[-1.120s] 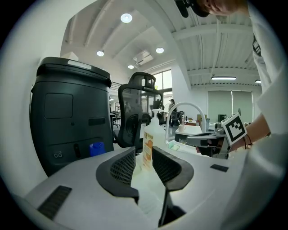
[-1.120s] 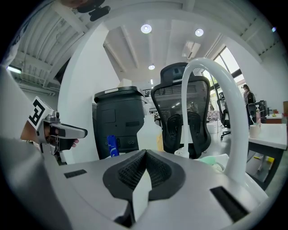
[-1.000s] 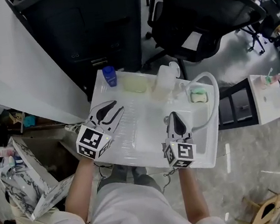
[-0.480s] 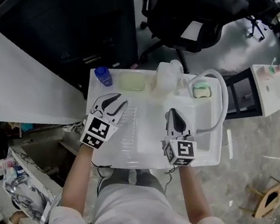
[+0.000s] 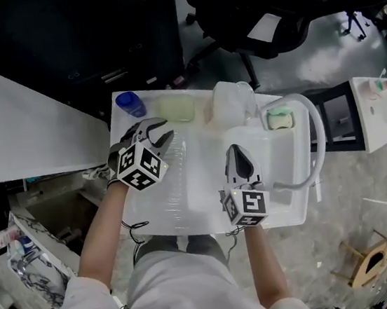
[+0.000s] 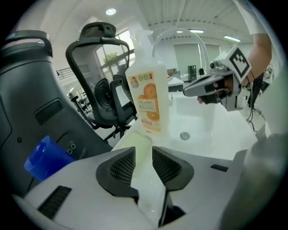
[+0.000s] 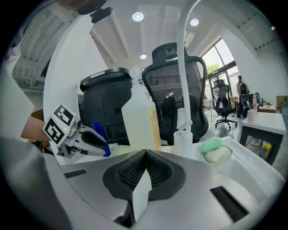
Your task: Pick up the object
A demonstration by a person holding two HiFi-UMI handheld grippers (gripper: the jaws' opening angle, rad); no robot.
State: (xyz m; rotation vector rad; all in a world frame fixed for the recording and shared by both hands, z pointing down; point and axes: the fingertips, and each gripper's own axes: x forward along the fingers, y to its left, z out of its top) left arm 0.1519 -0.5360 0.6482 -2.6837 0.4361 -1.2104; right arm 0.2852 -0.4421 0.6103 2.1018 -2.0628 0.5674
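A white sink unit (image 5: 186, 208) holds a blue cup (image 5: 129, 103) at its far left corner, a pale green pad (image 5: 177, 108) beside it, and a clear soap bottle (image 5: 228, 105) with an orange label (image 6: 147, 101). My left gripper (image 5: 155, 128) hovers over the draining board just short of the pad. It is open by a narrow gap (image 6: 144, 155) with nothing between the jaws, and the pad (image 6: 141, 140) shows beyond them. My right gripper (image 5: 234, 150) is shut and empty (image 7: 145, 155) above the basin, pointing at the bottle (image 7: 139, 119).
A curved white faucet (image 5: 311, 135) arches over the basin's right side. A soap dish with a green and white sponge (image 5: 278, 118) sits at the far right corner. A black office chair (image 5: 259, 7) and a dark cabinet (image 5: 94, 43) stand behind the sink.
My left gripper has moved forward toward the blue cup and the pale green pad, and its jaws have narrowed. The right gripper has stayed over the basin, still shut.
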